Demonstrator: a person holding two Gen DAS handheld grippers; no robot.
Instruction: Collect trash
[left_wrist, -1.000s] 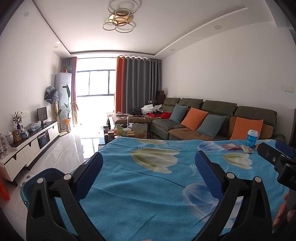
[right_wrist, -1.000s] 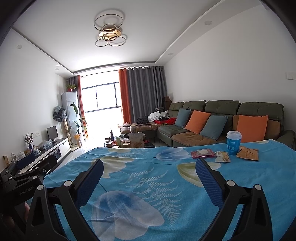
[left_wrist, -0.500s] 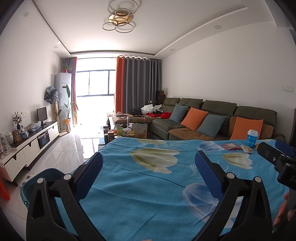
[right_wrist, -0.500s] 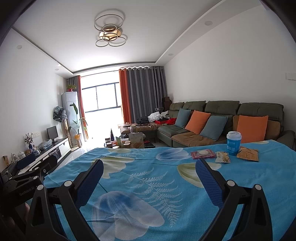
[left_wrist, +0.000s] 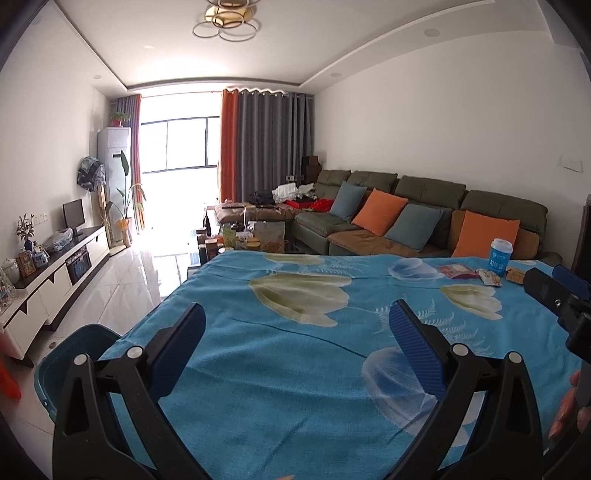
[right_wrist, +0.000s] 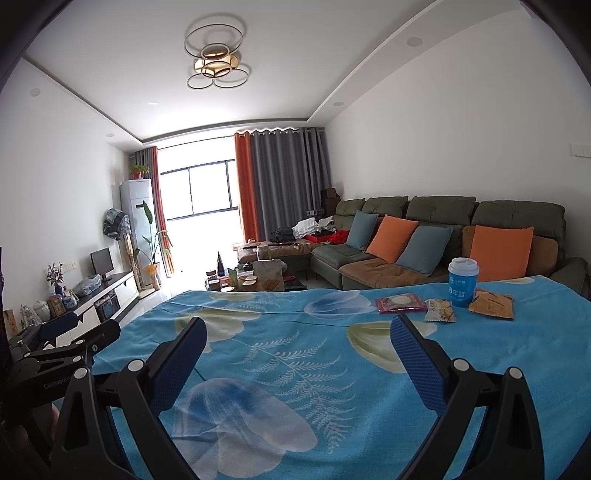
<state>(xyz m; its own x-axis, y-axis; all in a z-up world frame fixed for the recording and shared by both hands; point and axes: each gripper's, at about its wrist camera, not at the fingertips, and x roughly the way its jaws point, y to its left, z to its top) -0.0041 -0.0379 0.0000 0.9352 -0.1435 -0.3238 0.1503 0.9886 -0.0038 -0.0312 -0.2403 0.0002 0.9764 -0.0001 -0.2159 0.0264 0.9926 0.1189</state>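
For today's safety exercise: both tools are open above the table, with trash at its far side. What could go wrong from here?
1. The upright cup stands between the wrappers; reaching for one could tip it.
2. The flat pink packet may slip, or the cloth bunch.
3. The bin sits below the left edge; drops may miss.

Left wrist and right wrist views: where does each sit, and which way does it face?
Left wrist: on the left gripper, low over the blue tablecloth, facing the sofa; right gripper and fingertips at right edge.
Right wrist: on the right gripper, same heading; left gripper at left edge.
Shared: blue cup, three wrappers beside it.
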